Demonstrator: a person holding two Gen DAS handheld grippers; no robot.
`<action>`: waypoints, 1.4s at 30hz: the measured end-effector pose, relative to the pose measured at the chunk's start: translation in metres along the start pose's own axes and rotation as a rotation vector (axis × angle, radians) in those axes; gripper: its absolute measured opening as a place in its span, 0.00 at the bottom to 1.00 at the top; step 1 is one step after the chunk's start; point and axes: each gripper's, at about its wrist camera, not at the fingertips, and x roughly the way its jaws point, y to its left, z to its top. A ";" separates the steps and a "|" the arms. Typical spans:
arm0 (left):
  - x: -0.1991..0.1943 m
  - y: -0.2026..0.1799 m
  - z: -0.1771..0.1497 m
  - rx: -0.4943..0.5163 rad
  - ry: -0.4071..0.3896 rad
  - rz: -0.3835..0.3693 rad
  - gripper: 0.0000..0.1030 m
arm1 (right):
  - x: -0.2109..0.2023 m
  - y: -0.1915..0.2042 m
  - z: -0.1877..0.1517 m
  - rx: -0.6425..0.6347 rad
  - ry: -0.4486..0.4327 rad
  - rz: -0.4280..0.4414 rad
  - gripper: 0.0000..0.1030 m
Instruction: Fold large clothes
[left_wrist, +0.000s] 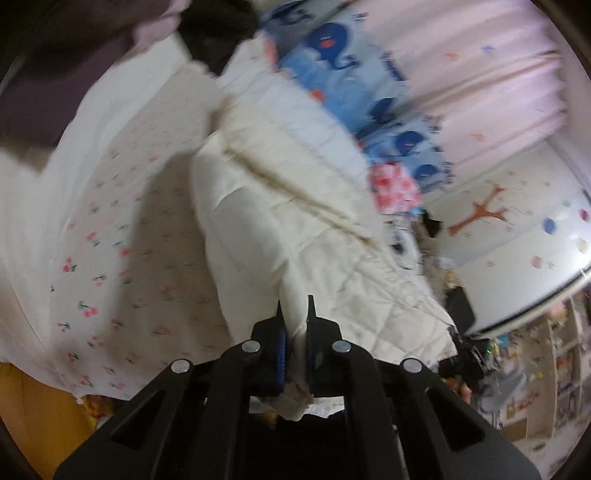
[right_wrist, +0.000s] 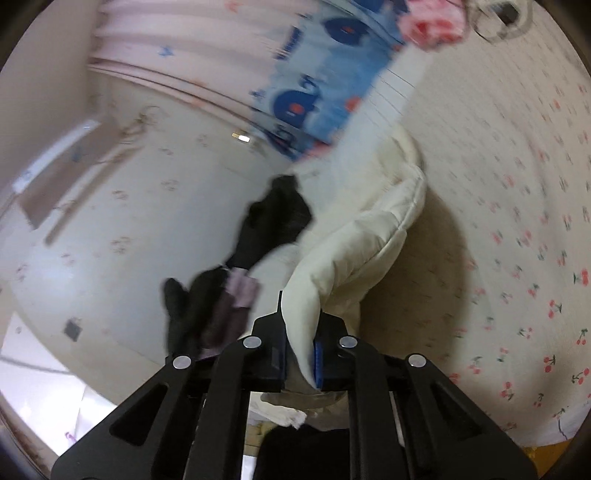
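A large cream quilted garment (left_wrist: 295, 206) lies across a bed, one edge lifted off the cherry-print sheet (left_wrist: 122, 236). My left gripper (left_wrist: 295, 308) is shut on a fold of its cream fabric, which bunches between the black fingers and hangs out behind them. In the right wrist view the same cream garment (right_wrist: 369, 229) rises from the sheet (right_wrist: 517, 221) to my right gripper (right_wrist: 301, 314), shut on another edge of it; the fabric drapes over the right finger and hides its tip.
A blue whale-print cloth (left_wrist: 354, 74) and a pink floral item (left_wrist: 393, 186) lie at the bed's far side. Dark clothes (right_wrist: 273, 225) are heaped beside the garment. Pink curtains (left_wrist: 480, 74), a decorated wall and cluttered shelves (left_wrist: 546, 369) stand beyond.
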 end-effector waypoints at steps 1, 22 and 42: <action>-0.013 -0.014 -0.007 0.029 0.000 -0.025 0.08 | -0.010 0.009 -0.001 -0.018 0.000 0.015 0.10; 0.057 0.033 0.055 0.063 0.026 0.294 0.72 | 0.079 -0.087 0.109 -0.040 0.177 -0.373 0.88; 0.232 0.040 0.141 -0.014 -0.003 0.128 0.30 | 0.228 -0.098 0.178 -0.247 0.175 -0.354 0.22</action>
